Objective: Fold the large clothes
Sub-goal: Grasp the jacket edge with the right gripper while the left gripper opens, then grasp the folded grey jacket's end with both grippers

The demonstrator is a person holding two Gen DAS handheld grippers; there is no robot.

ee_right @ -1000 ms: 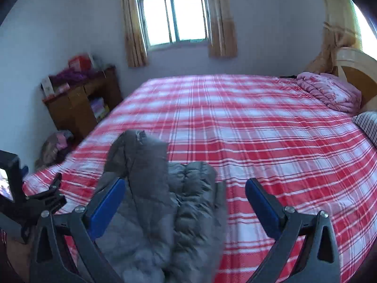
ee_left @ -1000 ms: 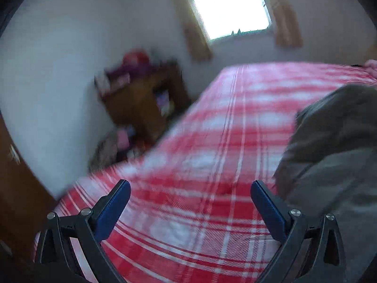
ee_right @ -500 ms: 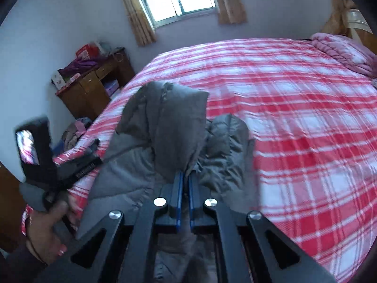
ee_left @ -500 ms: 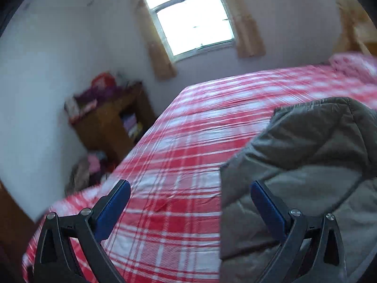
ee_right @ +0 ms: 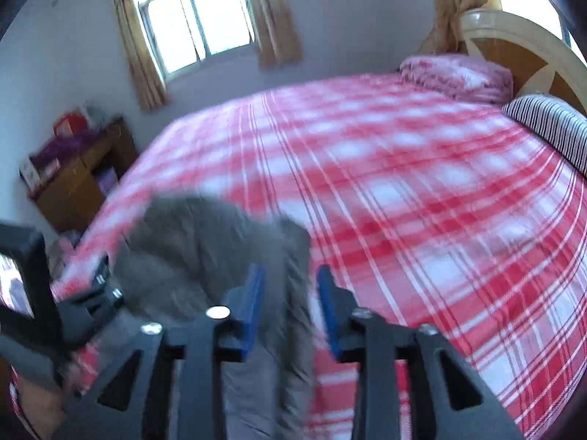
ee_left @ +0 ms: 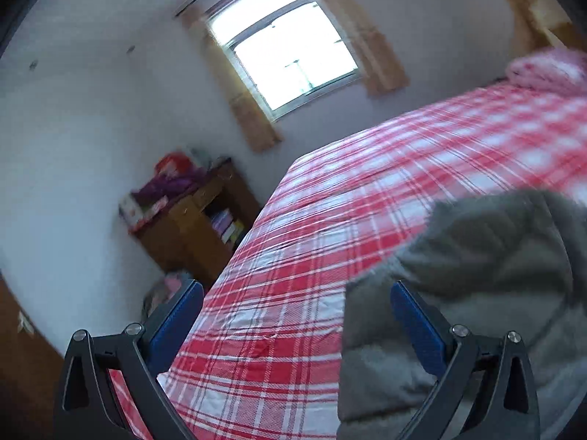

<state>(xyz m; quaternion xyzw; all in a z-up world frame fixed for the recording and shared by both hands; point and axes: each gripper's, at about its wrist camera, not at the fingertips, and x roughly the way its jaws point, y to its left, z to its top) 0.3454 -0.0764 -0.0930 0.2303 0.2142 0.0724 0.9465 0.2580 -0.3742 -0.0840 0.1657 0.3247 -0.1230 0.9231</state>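
Observation:
A grey padded jacket (ee_left: 477, 275) lies bunched near the front edge of the red plaid bed (ee_left: 330, 220). In the right wrist view the jacket (ee_right: 205, 242) is blurred by motion. My left gripper (ee_left: 293, 315) is open and empty, with its right finger (ee_left: 418, 322) over the jacket's left edge. My right gripper (ee_right: 288, 304) stands partly open with a fold of the jacket between its blue pads, and the pads do not press on it. The left gripper's body (ee_right: 44, 293) shows at the far left of the right wrist view.
A wooden cabinet (ee_left: 198, 227) with clutter on top stands by the wall left of the bed, with a pile of clothes at its foot. A pink quilt (ee_right: 455, 73) and a striped pillow (ee_right: 550, 124) lie at the wooden headboard (ee_right: 524, 58). A window is behind.
My right gripper shut on the jacket half a second ago and has since parted its pads. The jacket has shifted and blurs. My left gripper has swung to the right, still open.

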